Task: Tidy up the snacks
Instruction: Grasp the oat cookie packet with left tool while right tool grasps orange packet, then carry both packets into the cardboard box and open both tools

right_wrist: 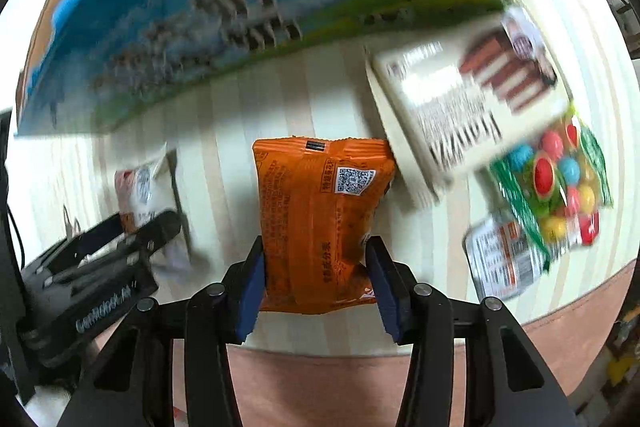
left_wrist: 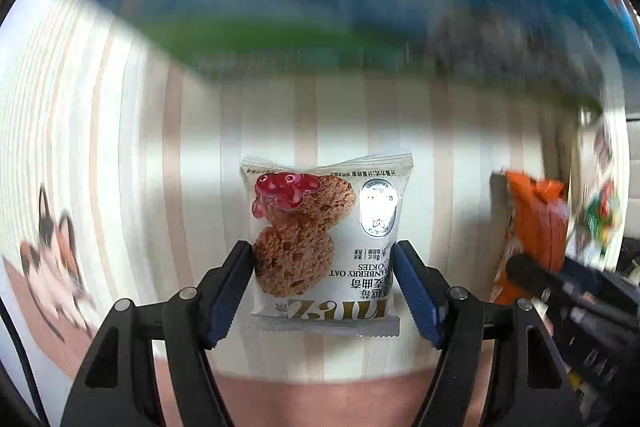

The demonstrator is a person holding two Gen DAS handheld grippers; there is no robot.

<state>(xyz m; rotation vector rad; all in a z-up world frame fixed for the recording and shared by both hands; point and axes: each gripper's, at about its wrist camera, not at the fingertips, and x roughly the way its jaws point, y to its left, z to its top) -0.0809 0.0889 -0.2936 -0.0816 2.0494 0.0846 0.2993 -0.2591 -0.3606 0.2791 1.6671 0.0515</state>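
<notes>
White cookie packet [left_wrist: 324, 247] sits pinched in the left gripper [left_wrist: 324, 259]; right gripper [right_wrist: 316, 259] clamps the orange packet [right_wrist: 320, 223].

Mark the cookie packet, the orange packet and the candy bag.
cookie packet [left_wrist: 320, 239]: left wrist view, middle of its printed front.
orange packet [right_wrist: 320, 219]: right wrist view, centre of its back panel.
candy bag [right_wrist: 560, 183]: right wrist view, clear window over the coloured balls.
</notes>
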